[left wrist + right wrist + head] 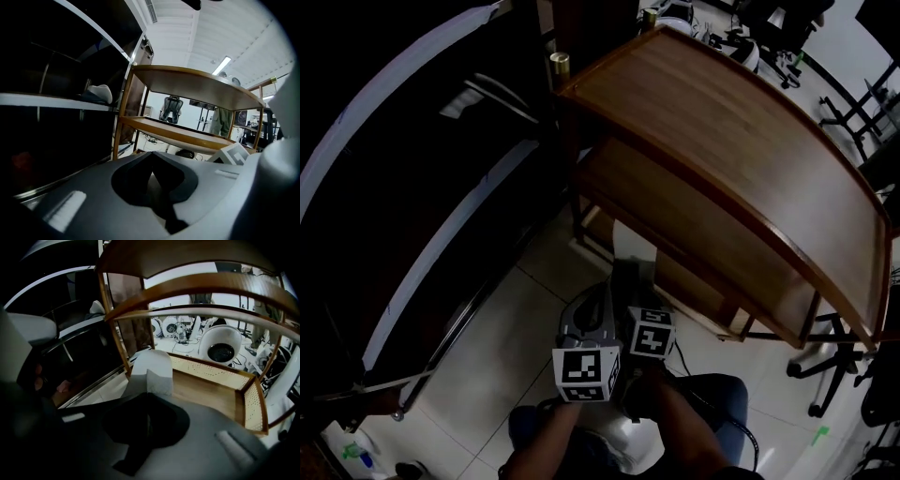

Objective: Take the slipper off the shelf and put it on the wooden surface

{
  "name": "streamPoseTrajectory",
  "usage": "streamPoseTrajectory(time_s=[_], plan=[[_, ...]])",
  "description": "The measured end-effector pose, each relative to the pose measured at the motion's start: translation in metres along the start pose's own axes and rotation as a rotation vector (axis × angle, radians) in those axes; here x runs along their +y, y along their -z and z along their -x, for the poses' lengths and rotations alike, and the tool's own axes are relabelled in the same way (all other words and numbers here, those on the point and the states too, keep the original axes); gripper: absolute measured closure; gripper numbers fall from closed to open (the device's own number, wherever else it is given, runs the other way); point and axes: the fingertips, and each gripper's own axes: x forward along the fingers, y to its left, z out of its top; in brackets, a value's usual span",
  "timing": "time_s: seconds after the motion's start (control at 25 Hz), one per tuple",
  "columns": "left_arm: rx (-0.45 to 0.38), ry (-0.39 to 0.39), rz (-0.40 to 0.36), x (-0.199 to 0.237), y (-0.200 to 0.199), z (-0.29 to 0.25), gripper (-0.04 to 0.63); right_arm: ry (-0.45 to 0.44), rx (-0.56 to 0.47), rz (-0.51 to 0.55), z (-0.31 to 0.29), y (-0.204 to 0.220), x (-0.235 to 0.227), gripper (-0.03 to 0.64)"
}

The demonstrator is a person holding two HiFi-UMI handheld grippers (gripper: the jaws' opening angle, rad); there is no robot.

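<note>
Low in front of us, near our lap, we hold both grippers side by side and well apart from the work. The left gripper (152,155) has its jaws pressed together on nothing, and the right gripper (149,367) is likewise closed and empty, aimed at the lower tier of the wooden table (741,122). The slipper (99,92), pale against the gloom, lies on the dark shelf (51,99) to our left, close to its front edge and near the table's corner post (123,112). We judge the task not yet begun. The first risk is arriving with closed jaws: that would shove the slipper deeper into the shelf, where the darkness makes it hard to follow. A shallow pinch on a soft upper could also let it sag and slip out. On the way across, the post stands just beside the shelf, so a wide swing might catch it and knock the slipper loose before it reaches the table.
</note>
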Motion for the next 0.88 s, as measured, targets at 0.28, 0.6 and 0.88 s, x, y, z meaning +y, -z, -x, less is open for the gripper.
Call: streamPoseTrajectory(time_s=[0.28,0.6,0.88], plan=[[-0.001,0.073,-0.034,-0.012,0.039,-0.037,0.591,0.074,-0.021,-0.04,-0.038,0.005,-0.043,0.606],[0.004,0.122,-0.043,-0.023,0.067,-0.056,0.591,0.133,-0.059,-0.058,-0.068,-0.007,-0.075,0.606],[-0.028,0.128,-0.037,-0.019,0.07,-0.055,0.591,0.177,-0.023,-0.147,-0.083,-0.012,-0.109,0.604]])
